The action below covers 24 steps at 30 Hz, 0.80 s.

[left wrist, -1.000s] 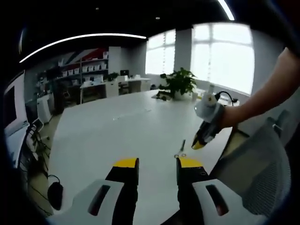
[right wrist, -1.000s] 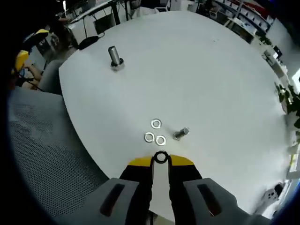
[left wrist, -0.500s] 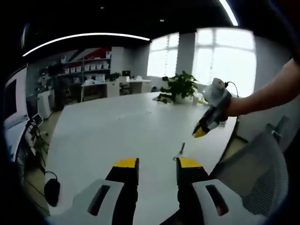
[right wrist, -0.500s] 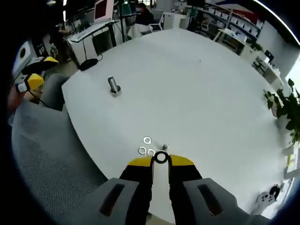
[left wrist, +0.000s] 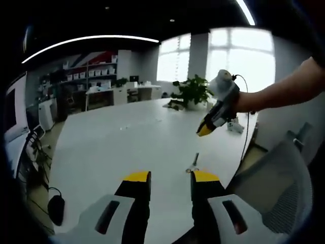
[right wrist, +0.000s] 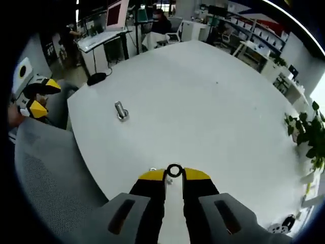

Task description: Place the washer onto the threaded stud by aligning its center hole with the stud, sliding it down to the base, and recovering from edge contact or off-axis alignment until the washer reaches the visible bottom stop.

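Note:
My right gripper (right wrist: pixel 174 175) is shut on a small metal washer (right wrist: pixel 174 170), held upright between the yellow jaw tips, high above the white table (right wrist: pixel 213 101). The threaded stud (right wrist: pixel 120 110) stands upright on its base near the table's left edge, well ahead and left of the washer. In the left gripper view the stud (left wrist: pixel 194 162) stands just beyond my left gripper (left wrist: pixel 170 178), which is open with nothing between its jaws. Up above the stud in that view hangs the right gripper (left wrist: pixel 204 130), held by a hand.
A loose washer (right wrist: pixel 152 169) peeks out on the table beside my right jaws. A grey mesh chair (right wrist: pixel 45 168) stands at the table's near edge, and the left gripper (right wrist: pixel 33 96) hovers beyond it. Desks, shelves and a potted plant (left wrist: pixel 193 90) lie farther off.
The right gripper has risen and pulled back with the washer, so the table looks farther and the loose washers and lying bolt have slipped under its jaws. The left gripper has stayed almost still.

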Each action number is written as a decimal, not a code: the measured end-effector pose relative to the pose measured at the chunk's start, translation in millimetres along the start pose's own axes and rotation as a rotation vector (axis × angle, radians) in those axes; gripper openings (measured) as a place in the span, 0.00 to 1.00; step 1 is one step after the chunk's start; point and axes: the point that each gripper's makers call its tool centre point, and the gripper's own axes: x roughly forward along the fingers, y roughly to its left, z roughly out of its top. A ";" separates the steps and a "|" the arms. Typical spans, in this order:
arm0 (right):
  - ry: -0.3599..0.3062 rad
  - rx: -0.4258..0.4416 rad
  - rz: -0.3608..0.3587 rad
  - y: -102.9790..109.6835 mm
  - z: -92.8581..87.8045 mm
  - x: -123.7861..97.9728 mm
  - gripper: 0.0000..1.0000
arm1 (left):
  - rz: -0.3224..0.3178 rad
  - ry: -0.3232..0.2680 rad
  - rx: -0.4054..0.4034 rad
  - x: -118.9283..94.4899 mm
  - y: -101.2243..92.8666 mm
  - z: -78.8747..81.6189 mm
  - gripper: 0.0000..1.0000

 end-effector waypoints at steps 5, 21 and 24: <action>0.026 -0.006 0.014 -1.9 -4.7 8.8 0.14 | 0.011 0.006 -0.028 0.1 6.3 -1.8 0.29; 0.206 -0.172 0.097 17.4 -51.5 48.3 0.14 | 0.022 0.013 -0.038 -0.5 7.4 -4.9 0.28; 0.210 -0.180 0.088 16.1 -53.6 50.8 0.14 | 0.024 0.014 -0.039 -0.3 7.7 -5.0 0.28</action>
